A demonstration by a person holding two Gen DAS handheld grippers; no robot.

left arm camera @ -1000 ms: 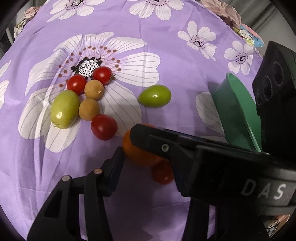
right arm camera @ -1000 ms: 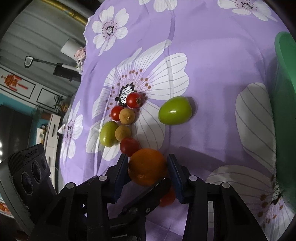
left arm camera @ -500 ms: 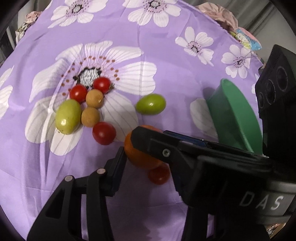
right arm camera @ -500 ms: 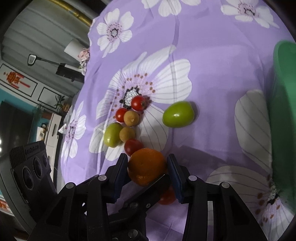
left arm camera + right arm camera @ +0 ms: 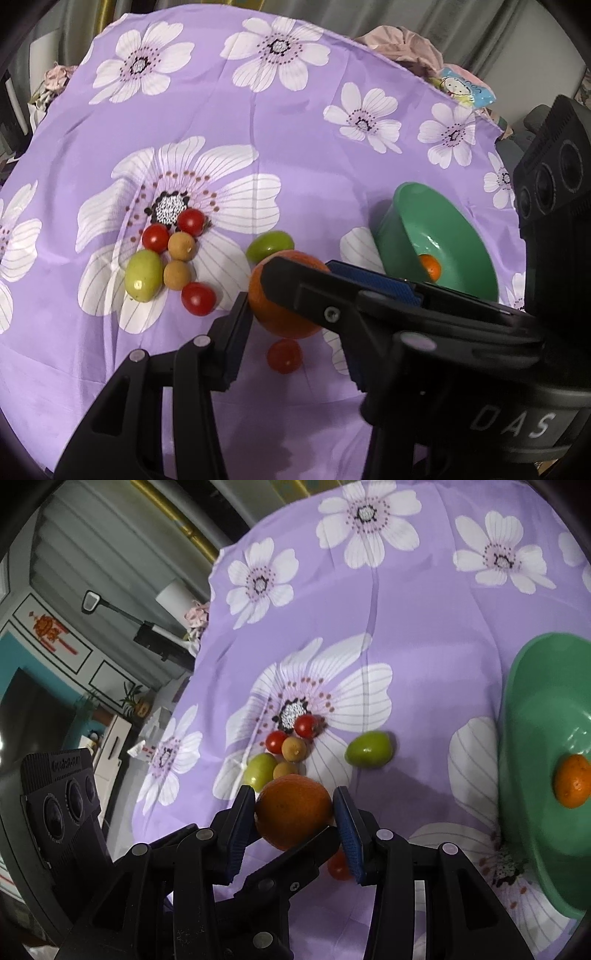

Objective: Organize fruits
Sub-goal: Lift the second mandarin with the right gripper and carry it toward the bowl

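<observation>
The round orange (image 5: 293, 812) shows no long axis. Both tongs pinch it together, right tongs (image 5: 295, 821) and left tongs (image 5: 295, 317) angled downward, crossing above the worktop (image 5: 314, 155).

Held fruit: round orange fruit (image 5: 280, 314) between both black claws, off the purple flowered cloth (image 5: 295, 140).
Bowl: tilted green plastic bowl (image 5: 461, 236) holding a small orange fruit (image 5: 430, 266).

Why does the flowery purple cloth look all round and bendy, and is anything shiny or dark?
Left wrist view: the fisheye lens bulges the purple flowered cloth and darkens the corners; the green plastic bowl shows a soft sheen. Right wrist view: same bulge; the round orange fruit between the black gripper's fingers casts a faint shadow, and the room behind is dim.
</observation>
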